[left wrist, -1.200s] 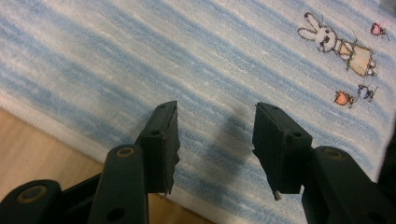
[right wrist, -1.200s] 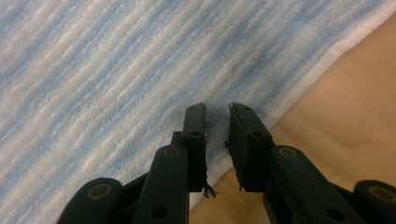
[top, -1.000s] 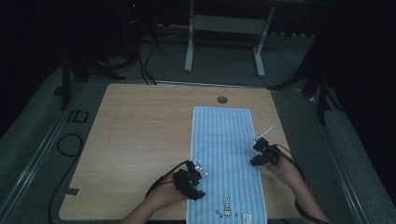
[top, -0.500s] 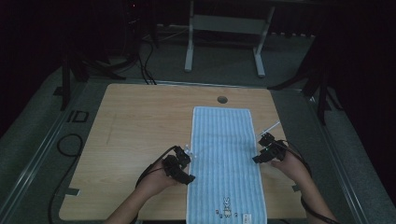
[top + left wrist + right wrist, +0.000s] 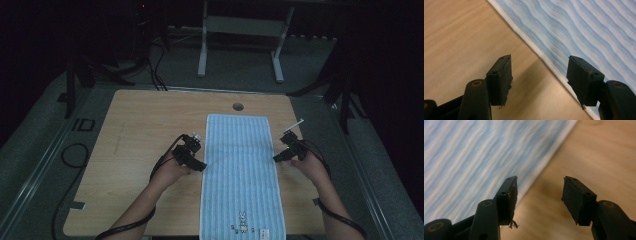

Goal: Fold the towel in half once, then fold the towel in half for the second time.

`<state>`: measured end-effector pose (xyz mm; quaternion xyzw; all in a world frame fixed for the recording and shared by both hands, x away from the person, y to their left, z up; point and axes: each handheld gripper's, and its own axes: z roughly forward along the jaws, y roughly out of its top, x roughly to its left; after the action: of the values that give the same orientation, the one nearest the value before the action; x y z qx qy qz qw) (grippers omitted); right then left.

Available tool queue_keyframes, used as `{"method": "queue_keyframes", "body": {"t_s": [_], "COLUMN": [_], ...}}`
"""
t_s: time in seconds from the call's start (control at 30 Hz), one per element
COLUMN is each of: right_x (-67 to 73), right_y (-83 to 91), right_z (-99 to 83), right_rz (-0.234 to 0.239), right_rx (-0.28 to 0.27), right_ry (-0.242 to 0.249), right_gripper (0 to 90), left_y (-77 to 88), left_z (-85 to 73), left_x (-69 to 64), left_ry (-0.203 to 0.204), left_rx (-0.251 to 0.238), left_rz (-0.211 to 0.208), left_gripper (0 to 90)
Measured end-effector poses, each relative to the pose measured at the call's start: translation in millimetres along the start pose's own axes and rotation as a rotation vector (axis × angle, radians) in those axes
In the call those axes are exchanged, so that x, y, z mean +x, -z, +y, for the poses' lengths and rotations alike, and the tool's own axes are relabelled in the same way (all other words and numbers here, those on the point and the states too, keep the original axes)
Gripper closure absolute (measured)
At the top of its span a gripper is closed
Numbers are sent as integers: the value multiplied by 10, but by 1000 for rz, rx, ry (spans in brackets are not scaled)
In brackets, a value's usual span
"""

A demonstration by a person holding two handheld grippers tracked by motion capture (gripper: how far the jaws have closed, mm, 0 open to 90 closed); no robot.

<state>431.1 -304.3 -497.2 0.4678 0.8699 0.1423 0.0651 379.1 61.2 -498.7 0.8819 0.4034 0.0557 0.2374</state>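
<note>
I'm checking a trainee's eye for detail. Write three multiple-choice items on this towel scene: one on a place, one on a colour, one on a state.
1. Where does the towel lie on the table?
A. right of the middle, long side running front to back
B. at the far left edge
C. bunched in the far left corner

2. What colour is the towel?
A. plain red
B. light blue with stripes
C. green

3. How does the left gripper stand?
A. shut on the towel
B. open, nothing between its fingers
C. shut on a cup

Answers: 1 A, the high view shows it spread flat there; 2 B, both gripper views show blue stripes; 3 B, its fingers stand apart over the towel's edge.
</note>
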Motion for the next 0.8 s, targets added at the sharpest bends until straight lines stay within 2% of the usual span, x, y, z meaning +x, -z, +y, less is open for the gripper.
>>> {"method": "queue_keyframes", "body": {"t_s": [0.07,0.1,0.13,0.17,0.27,0.3,0.4,0.53,0.57,0.6,0.67,0.73,0.8], "right_x": [-31,-65,-80,-86,-87,-75,-49,-24,-23,-26,-21,-14,-6], "right_y": [-14,-34,-45,-55,-78,-104,-158,-227,-260,-274,-287,-313,-345], "right_z": [41,108,144,180,253,319,390,430,437,436,433,424,414], "right_rz": [-1,-12,-13,-14,-19,-19,-27,-32,-23,-20,-20,-22,-22], "right_rx": [0,-5,-6,-7,-7,-7,2,15,20,23,26,39,45], "right_ry": [-11,-36,-39,-49,-62,-70,-70,-73,-89,-92,-93,-92,-87], "right_gripper": [449,449,449,449,449,449,449,449,450,451,455,458,490], "left_y": [-18,-75,-75,-130,-190,-243,-314,-381,-399,-427,-442,-484,-527], "left_z": [23,90,90,147,200,247,304,341,350,371,385,404,421], "left_x": [23,85,85,138,181,223,248,243,244,238,244,262,254], "left_ry": [8,27,27,48,63,83,104,99,97,92,88,115,107], "left_rx": [5,2,2,-1,9,11,0,10,17,21,29,29,41], "left_rz": [7,27,27,36,40,33,33,43,46,73,79,69,81], "left_gripper": [368,368,368,369,369,372,384,389,390,398,418,438,468]}}
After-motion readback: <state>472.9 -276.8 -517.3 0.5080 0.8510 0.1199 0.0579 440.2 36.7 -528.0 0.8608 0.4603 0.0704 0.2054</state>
